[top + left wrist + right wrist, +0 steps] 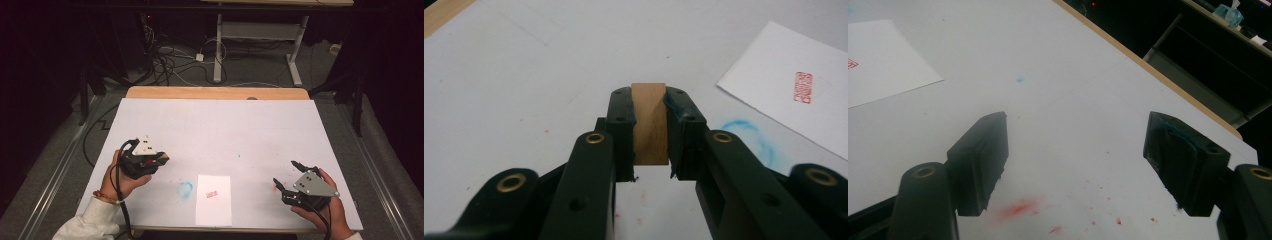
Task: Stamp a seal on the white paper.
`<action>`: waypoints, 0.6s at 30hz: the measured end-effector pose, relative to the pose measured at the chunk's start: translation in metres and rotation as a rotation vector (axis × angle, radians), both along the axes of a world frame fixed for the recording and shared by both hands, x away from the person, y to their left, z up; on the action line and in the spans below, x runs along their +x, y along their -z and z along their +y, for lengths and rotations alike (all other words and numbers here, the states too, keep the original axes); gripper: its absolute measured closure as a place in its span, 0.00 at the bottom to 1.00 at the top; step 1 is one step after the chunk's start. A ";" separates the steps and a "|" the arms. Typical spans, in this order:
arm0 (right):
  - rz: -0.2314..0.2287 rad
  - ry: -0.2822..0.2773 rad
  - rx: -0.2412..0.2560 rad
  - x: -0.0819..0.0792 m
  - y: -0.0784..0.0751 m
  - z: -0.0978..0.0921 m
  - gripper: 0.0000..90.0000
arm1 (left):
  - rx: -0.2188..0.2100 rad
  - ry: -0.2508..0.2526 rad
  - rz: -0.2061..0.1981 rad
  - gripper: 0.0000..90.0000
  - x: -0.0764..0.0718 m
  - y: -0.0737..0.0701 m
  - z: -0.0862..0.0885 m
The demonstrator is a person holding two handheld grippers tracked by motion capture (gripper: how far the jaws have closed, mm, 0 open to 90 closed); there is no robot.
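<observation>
My left gripper (650,125) clamped on wooden stamp block (650,122), held above table (250,125), paper (213,200) at 3 o'clock. Block looks light, stiff, smooth-sided; pinch flat faces mid-height. My right gripper (1075,160) spread wide, empty.

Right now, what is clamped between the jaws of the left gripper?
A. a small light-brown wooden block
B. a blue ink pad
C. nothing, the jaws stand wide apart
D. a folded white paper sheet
A: in the left gripper view the left gripper has both black jaws pressed against a small light-brown wooden block, while the white paper sheet with a red stamp mark lies flat on the table.
</observation>
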State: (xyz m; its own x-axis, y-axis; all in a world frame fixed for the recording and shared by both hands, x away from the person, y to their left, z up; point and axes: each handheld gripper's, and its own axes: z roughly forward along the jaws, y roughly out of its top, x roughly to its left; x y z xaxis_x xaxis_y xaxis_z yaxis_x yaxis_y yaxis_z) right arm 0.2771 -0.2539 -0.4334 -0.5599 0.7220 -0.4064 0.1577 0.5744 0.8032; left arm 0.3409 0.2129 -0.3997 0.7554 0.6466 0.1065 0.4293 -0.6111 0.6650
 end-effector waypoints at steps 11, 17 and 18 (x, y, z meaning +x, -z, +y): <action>0.001 0.000 0.000 0.000 0.000 0.000 0.29 | -0.005 -0.079 0.042 0.82 0.006 0.009 0.029; 0.004 -0.002 -0.002 0.000 0.001 0.000 0.29 | 0.014 -0.110 0.075 0.82 0.010 0.021 0.039; 0.005 -0.001 -0.003 0.000 0.001 0.000 0.29 | 0.019 -0.115 0.083 0.82 0.011 0.023 0.040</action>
State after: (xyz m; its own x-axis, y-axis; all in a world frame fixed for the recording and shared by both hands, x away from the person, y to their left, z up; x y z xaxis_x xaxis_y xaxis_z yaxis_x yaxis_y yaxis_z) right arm 0.2775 -0.2536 -0.4341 -0.5628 0.7202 -0.4057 0.1607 0.5768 0.8009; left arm 0.3516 0.2530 -0.4230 0.6828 0.7281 0.0599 0.5506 -0.5667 0.6129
